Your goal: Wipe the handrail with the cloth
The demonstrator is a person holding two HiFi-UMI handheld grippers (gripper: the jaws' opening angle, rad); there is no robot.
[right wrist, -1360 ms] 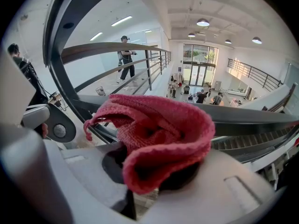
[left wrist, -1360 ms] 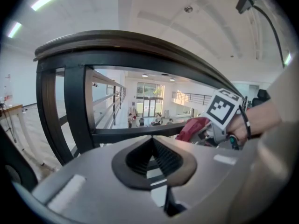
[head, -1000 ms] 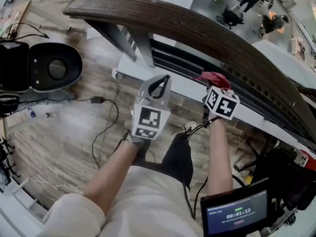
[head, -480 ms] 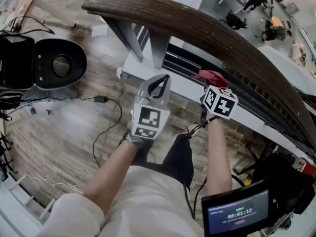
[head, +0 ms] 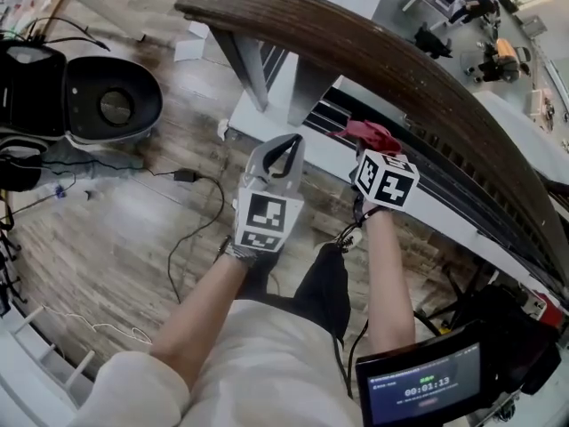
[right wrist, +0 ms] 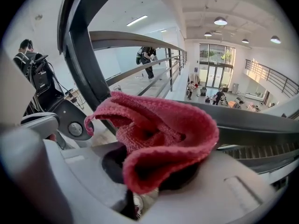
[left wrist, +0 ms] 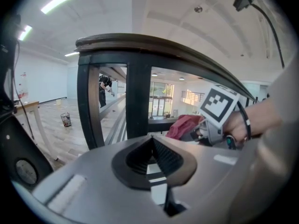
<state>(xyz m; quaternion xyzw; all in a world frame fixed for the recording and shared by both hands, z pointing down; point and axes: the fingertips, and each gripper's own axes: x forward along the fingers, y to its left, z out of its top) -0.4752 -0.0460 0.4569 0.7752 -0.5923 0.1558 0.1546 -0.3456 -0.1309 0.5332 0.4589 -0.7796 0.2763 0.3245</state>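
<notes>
Right tool (head: 375,154) and left tool (head: 286,149) have slid toward the handrail's (head: 382,56) 11 o'clock end. At 5 o'clock a screen (head: 433,388) reads 00:01:13. The dark, grainy wooden handrail curves from 11 to 4 o'clock. The right tool grasps a crumpled red knit cloth (head: 367,133) just below it. The left tool is clenched and empty.

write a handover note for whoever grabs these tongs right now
Left tongs: shut, empty, beside the right one.
Right tongs: shut on the red cloth, bunched over the tips.
Handrail: curved wooden rail above both; cloth is below it, not on its top.
Done: no wiped stretch can be told.
Left: raise cloth onto the rail, wipe along it.
</notes>
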